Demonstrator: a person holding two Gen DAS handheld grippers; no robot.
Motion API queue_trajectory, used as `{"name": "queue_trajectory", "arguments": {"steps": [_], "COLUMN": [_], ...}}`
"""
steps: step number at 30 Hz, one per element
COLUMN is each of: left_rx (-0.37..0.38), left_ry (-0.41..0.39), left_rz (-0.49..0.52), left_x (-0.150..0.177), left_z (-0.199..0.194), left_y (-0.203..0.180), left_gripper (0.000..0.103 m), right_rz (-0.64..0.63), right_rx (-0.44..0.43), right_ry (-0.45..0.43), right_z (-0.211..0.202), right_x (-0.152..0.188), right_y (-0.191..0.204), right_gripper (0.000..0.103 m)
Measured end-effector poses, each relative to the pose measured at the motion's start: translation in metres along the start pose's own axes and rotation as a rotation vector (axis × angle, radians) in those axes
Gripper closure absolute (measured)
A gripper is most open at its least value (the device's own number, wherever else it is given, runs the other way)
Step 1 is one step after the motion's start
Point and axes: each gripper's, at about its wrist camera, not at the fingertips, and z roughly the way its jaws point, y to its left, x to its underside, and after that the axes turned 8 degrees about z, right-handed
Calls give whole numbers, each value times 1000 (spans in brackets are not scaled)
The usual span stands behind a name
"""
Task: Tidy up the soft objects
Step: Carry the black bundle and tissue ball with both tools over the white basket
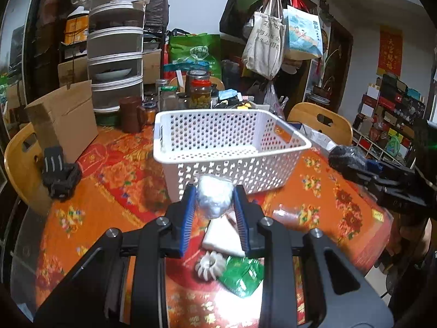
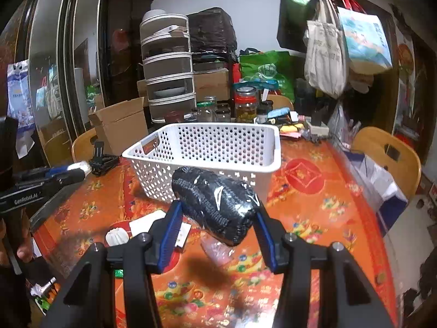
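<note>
Basket on the counter sits just beyond both tools — the left tool is clamped on a white wrapped bundle, the right tool grips a black knitted roll between half-spread fingers.

L gripper clamps white bundle near basket.

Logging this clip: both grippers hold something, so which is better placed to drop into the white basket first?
Left, marginally: its silver-wrapped bundle sits centred before the white basket, while the right's black bundle faces a corner.
</note>
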Motion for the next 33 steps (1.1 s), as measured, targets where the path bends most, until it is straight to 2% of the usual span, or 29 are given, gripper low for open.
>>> {"name": "queue_trajectory", "arguments": {"steps": [11,17,26,30,33], "left_rx": [-11,-6,-26,-16,-22], "left_ry": [-6,32,187,288,356], "left_rz": [20,29,29,-16,-11], "left_x": [-69,-96,-125,-125,-123], "left_z": [13,36,122,167,198], "left_y": [4,2,1,7,7], "left_gripper": [77,77,77,77,77], "right_rz": [-44,-53,-38,-39,-23], "right_rx": [-3,8,62,99,122], "right_ry": [29,57,166,265,343], "right_z": [18,33,93,132,160], "right_x": [-44,-67,-102,-106,-106], "right_y": [8,8,3,1,-6], "right_gripper": [52,52,52,52,52]}}
